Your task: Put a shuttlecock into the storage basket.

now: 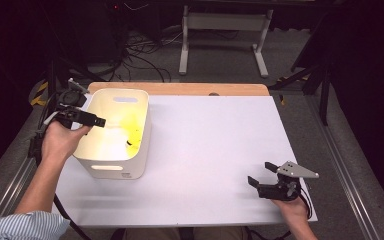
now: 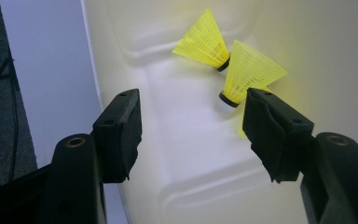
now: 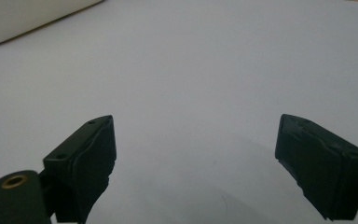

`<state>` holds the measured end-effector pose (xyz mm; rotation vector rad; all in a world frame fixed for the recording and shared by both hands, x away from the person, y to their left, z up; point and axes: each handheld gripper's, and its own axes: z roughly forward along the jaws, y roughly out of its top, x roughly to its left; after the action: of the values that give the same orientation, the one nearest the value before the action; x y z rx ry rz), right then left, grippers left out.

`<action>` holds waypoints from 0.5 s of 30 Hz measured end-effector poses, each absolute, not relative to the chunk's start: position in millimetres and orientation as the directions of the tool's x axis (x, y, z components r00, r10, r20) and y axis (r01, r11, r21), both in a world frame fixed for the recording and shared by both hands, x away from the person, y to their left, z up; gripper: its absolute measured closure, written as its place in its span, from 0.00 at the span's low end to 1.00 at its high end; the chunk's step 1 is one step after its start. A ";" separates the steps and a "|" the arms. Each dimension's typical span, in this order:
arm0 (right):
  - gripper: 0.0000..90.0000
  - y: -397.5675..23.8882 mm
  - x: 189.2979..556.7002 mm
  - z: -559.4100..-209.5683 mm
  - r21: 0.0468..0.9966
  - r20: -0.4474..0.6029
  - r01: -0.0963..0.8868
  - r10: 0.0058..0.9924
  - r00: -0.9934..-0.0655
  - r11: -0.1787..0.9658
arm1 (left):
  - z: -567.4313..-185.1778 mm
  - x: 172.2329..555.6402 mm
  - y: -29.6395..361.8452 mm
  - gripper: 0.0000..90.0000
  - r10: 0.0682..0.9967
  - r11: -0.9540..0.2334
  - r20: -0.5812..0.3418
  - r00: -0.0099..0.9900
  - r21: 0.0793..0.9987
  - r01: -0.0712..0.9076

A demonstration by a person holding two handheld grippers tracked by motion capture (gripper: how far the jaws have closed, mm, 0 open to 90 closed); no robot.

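High view showed the left gripper [image 1: 98,120] at the left of the frame, held in the person's left hand [image 1: 65,137] and poked over the near-left rim of a white bin [image 1: 112,167]. Its jaws stood apart with nothing between them. Seen in the left gripper view, the left gripper [image 2: 192,128] had both black jaws rising from the bottom corners, the gap between them wide and empty, and the pale inner floor of the bin [image 2: 182,154] lay behind them. Two yellow shuttlecocks rested inside: the first shuttlecock [image 2: 206,41] sat near the top centre of that frame, its skirt fanned toward the upper left, and the second shuttlecock [image 2: 249,72] lay just beside it, lower and to the right, their black cork ends close together. The right-hand jaw overlapped the second shuttlecock's lower edge in the picture, though whether it touched could not be told.

At the lower right of the high view, the right gripper [image 1: 261,173] sat low over the white table sheet [image 1: 210,150] in the right hand [image 1: 292,207], jaws spread and empty, well apart from the bin. From the right gripper view the right gripper [image 3: 196,163] showed its open jaws above bare white sheet, with a corner of the bin [image 3: 23,21] at the upper left.
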<state>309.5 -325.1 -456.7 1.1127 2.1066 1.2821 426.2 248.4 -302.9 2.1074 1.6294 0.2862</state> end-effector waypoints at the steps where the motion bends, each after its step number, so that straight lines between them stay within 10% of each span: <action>1: 0.15 -325.1 309.5 -456.7 0.877 0.043 0.410 0.811 -0.584 0.249 | -301.9 425.7 250.5 0.43 0.956 -0.190 -0.111 0.273 0.475 0.859; 15: 0.15 -325.5 309.8 -457.0 0.876 0.046 0.413 0.812 -0.582 0.247 | -302.1 422.9 266.7 0.43 0.965 -0.150 -0.120 0.234 0.481 0.864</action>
<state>309.8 -325.5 -457.0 1.1184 2.1056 1.2823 422.9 266.7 -302.1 2.0620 1.6738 0.2985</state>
